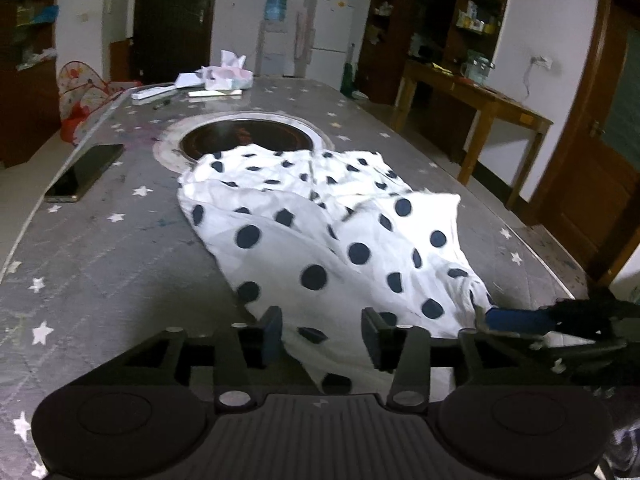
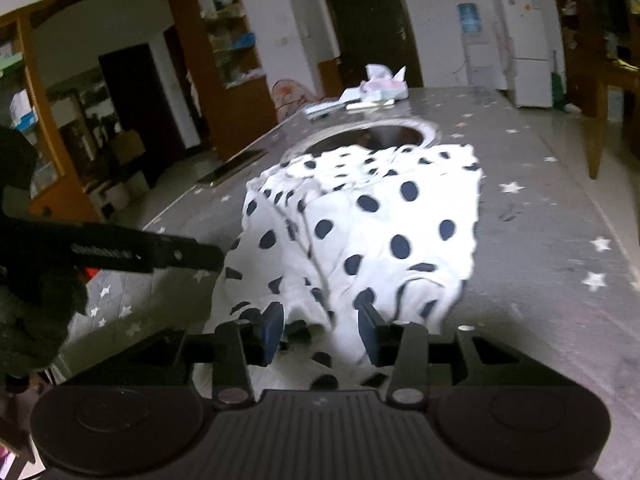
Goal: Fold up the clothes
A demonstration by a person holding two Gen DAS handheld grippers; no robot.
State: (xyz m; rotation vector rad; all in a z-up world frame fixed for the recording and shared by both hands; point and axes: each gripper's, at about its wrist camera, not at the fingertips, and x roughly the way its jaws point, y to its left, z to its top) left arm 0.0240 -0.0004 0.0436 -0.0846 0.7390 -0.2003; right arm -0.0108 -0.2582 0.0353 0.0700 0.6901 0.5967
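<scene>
Table [image 1: 100, 248]: grey star-print cover, flat, round recess [image 1: 244, 136] at mid-length. Polka-dot garment [image 1: 320, 240] lies rumpled from the recess edge toward me: thin white cloth, limp, light; I judge it will slide and sag, so take it at the near hem corners. My left gripper [image 1: 320, 334] and right gripper [image 2: 320, 332]: fingers apart, cloth between them, nothing pinched.

No text, label, brand or number is legible anywhere in either view
</scene>
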